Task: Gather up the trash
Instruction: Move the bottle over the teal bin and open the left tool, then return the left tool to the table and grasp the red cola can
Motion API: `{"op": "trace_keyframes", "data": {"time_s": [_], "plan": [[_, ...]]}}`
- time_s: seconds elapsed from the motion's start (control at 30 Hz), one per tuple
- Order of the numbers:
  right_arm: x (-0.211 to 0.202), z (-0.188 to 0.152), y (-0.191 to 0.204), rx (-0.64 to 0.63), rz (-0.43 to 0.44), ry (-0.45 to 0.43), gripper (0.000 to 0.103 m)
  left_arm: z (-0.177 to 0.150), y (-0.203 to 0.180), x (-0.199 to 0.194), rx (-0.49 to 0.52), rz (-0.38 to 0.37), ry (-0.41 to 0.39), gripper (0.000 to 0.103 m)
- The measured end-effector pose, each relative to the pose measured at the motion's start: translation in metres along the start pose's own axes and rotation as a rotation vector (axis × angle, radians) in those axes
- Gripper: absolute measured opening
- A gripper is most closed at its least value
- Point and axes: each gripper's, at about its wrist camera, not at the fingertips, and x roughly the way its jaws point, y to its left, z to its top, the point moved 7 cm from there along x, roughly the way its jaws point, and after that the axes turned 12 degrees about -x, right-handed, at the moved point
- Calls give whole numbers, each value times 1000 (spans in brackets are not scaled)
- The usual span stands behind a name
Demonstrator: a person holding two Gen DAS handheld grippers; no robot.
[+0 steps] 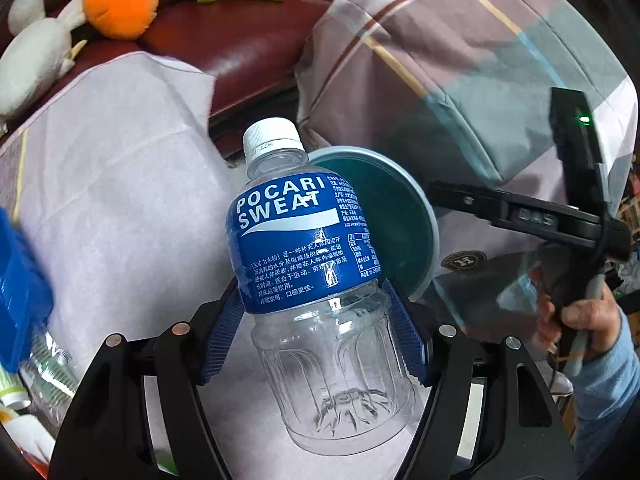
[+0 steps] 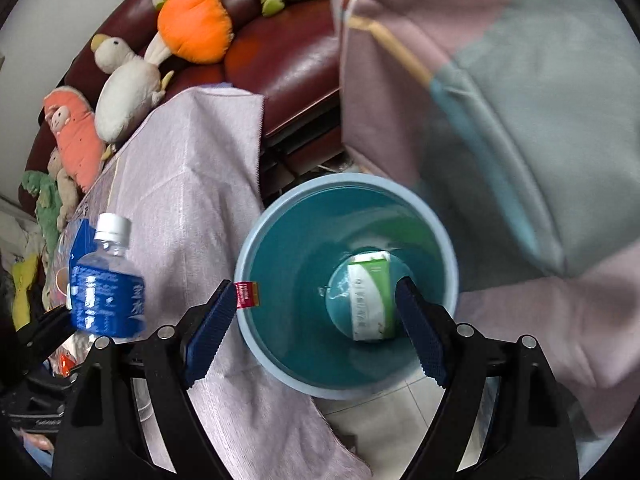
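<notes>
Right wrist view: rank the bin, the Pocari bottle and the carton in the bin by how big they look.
1. blue bin, largest.
2. Pocari bottle.
3. green and white carton, smallest, though it lies deep in the bin, so distance shrinks it; true order against the bottle is unsure.

Left tongs [image 1: 320, 328] clamp an empty, capped Pocari Sweat bottle [image 1: 308, 248] by its clear lower body, blue pads on both sides. Teal bin [image 1: 396, 224] just behind it. Right tongs [image 1: 520, 216] at frame right, hand [image 1: 576, 316] on grip.
</notes>
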Motion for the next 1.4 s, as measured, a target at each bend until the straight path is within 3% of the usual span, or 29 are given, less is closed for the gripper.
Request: {"op": "trace_keyframes", "data": {"time_s": [0.43,0.57,0.7,1.0,1.4], "plan": [[-30,-7,-32,40,-106,-27,82,29,-40,51,46,-7,-1,72],[-30,-10,-35,50,-117,-18,82,33,-40,51,52,10,-21,88],[-31,-11,-34,47,-126,-11,82,33,-35,50,34,3,-21,88],[-39,-14,-19,42,-137,-2,82,17,-12,18,-4,-11,-44,88],[-53,-42,55,-54,-110,30,82,-37,39,-55,-54,-5,-105,89]]}}
